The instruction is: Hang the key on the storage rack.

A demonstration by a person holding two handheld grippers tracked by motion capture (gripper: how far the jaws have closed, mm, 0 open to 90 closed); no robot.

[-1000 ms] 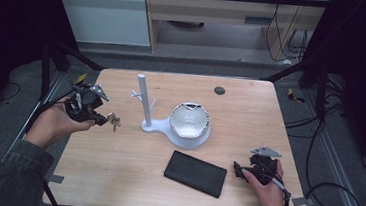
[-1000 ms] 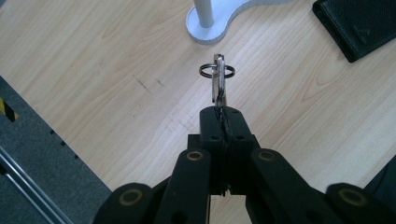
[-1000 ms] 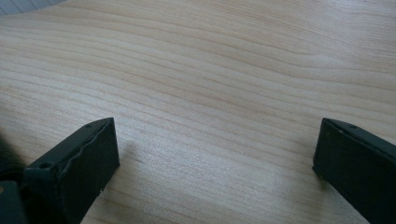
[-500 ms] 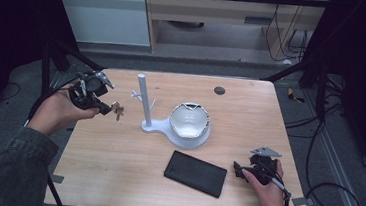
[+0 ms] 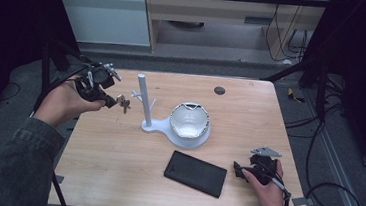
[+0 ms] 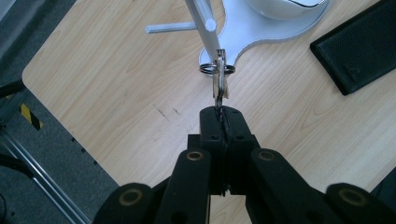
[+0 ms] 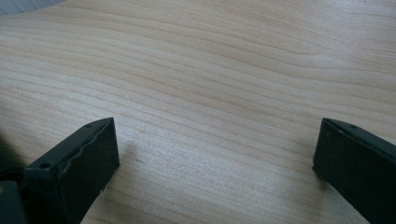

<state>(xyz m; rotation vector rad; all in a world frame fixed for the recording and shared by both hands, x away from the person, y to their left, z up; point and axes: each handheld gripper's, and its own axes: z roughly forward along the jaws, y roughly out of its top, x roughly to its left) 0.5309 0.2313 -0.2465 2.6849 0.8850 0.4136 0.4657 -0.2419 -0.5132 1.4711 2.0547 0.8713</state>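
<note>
My left gripper (image 5: 112,102) (image 6: 223,113) is shut on a key (image 6: 219,87) whose ring (image 6: 217,68) hangs just in front of a peg tip (image 6: 210,24) of the white stand (image 5: 142,99). In the high view the keys (image 5: 123,104) hang above the table, just left of the stand's post. The stand's base carries a white bowl-shaped dish (image 5: 189,121). My right gripper (image 5: 238,169) (image 7: 215,149) rests low over the table's front right, open, with bare wood between its jaws.
A black wallet (image 5: 196,173) lies flat between the stand and the right gripper. A small dark round disc (image 5: 219,90) sits near the table's far edge. The wooden table (image 5: 250,119) has bare room on its right side.
My left gripper has carried the keys away from me and to the right, closer to the stand's post. The right gripper has stayed where it was.
</note>
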